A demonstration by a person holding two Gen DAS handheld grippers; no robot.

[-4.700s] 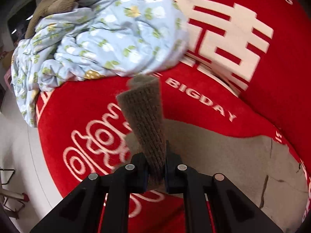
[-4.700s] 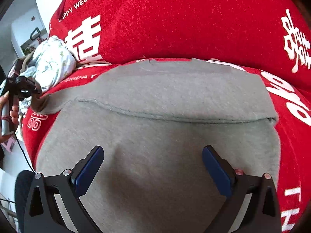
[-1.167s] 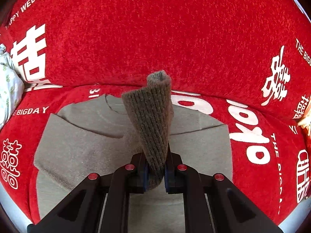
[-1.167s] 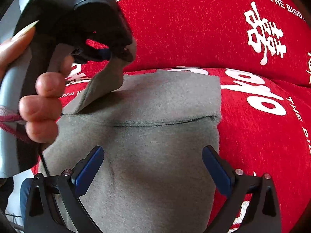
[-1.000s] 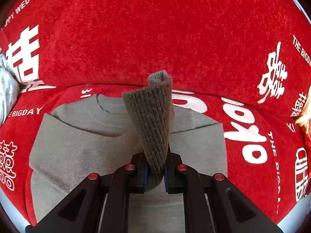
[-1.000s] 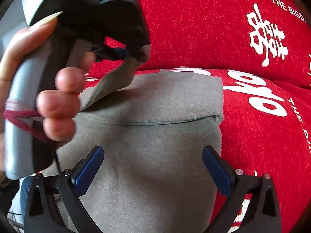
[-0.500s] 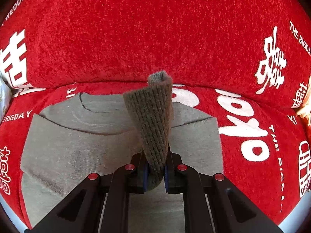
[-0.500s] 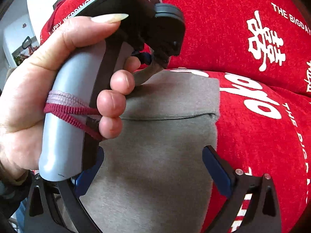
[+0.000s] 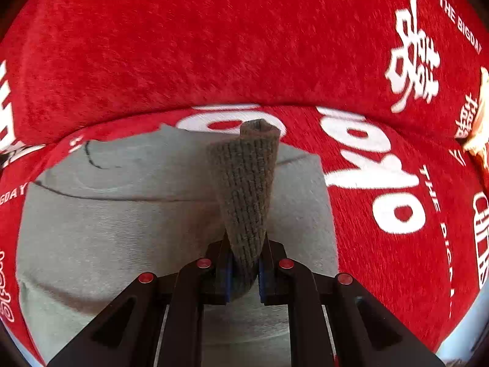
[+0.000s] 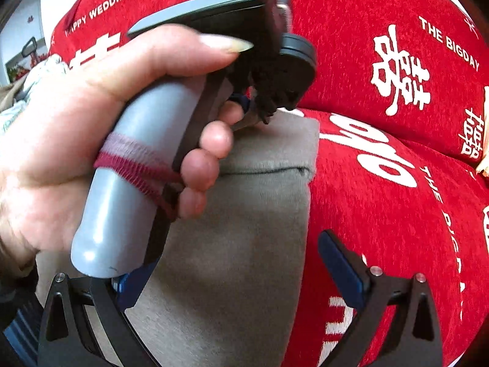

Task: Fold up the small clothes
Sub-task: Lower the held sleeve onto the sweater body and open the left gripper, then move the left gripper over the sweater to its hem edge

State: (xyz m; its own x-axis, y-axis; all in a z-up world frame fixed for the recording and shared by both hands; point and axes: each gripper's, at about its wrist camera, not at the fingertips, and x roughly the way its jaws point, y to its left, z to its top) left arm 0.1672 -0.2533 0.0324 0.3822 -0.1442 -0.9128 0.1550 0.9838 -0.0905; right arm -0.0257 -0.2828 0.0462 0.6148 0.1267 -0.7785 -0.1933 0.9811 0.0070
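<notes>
A grey sweater [image 9: 128, 214] lies flat on a red sofa seat, its right side folded in. It also shows in the right wrist view [image 10: 238, 260]. My left gripper [image 9: 244, 270] is shut on the sweater's ribbed cuff [image 9: 247, 189] and holds the sleeve over the sweater's body. In the right wrist view the left gripper [image 10: 253, 107] and the hand holding it cross above the sweater's upper part. My right gripper [image 10: 238, 272] is open and empty, low over the sweater's lower part.
The red sofa cover [image 9: 244, 46] with white lettering forms the seat and the backrest behind. A pale blue floral cloth [image 10: 36, 73] lies at the far left of the sofa. An orange-and-white object [image 9: 479, 122] sits at the right edge.
My left gripper has carried the cuff and sleeve to the right, from off the sweater's left side to over its body. The right gripper has stayed open and nearly still.
</notes>
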